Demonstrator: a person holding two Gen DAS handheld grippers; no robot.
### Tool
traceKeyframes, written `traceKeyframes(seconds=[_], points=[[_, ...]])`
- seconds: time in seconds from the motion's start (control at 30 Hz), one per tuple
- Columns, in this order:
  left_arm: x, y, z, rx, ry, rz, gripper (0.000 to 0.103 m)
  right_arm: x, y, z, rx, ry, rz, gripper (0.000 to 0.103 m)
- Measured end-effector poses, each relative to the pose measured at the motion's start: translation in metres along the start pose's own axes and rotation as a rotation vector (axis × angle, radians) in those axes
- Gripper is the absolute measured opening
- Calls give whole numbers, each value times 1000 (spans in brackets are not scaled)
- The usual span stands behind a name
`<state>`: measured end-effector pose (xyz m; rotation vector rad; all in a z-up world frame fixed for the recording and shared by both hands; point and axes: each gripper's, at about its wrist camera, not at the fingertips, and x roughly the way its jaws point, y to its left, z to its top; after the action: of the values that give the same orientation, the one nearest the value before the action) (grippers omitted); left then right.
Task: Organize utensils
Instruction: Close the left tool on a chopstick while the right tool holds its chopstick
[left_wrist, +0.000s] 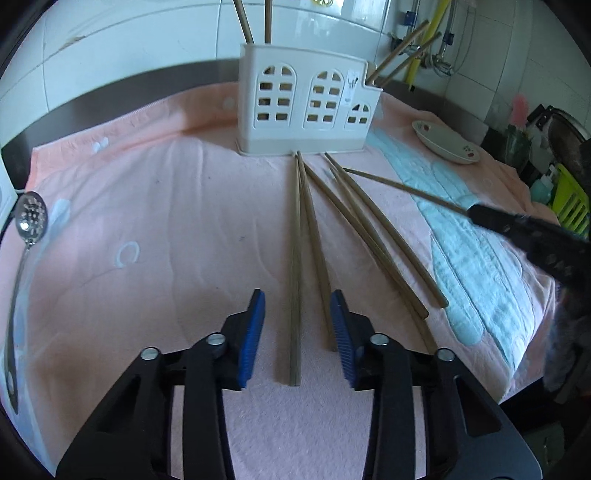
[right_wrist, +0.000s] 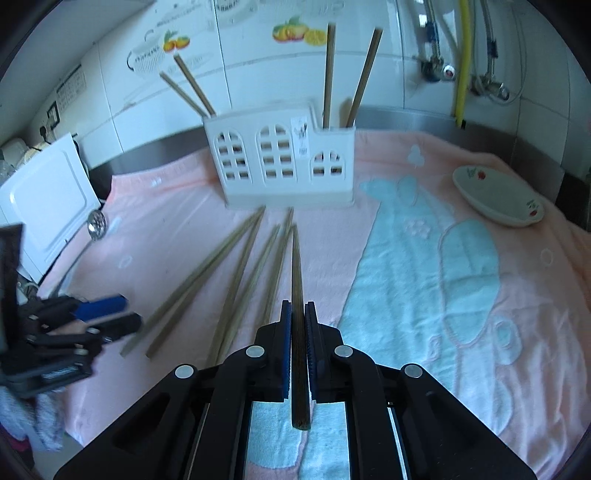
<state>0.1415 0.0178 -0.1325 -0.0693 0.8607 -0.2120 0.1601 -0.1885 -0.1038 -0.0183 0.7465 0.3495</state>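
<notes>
Wooden chopsticks: five loose, four in the holder, one in right gripper jaws; left gripper jaws wide, empty.

Chopsticks lie on the towel before the holder; a dish sits right, a ladle left.

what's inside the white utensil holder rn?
The white holder has four chopsticks sticking up, two in each end compartment. Their lower ends are mostly hidden behind its walls; the middle section's contents can't be made out.
</notes>
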Motion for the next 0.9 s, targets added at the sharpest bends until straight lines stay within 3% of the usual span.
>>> traceKeyframes(seconds=[0.17, 0.6, 0.9], points=[[11, 2, 2, -18, 22, 2, 25, -21, -1, 8, -14, -49, 6, 7], [25, 3, 4, -26, 45, 5, 21, -43, 1, 17, -42, -97, 3, 7], [27, 4, 5, -35, 46, 2, 6, -43, 3, 20, -55, -97, 0, 7]])
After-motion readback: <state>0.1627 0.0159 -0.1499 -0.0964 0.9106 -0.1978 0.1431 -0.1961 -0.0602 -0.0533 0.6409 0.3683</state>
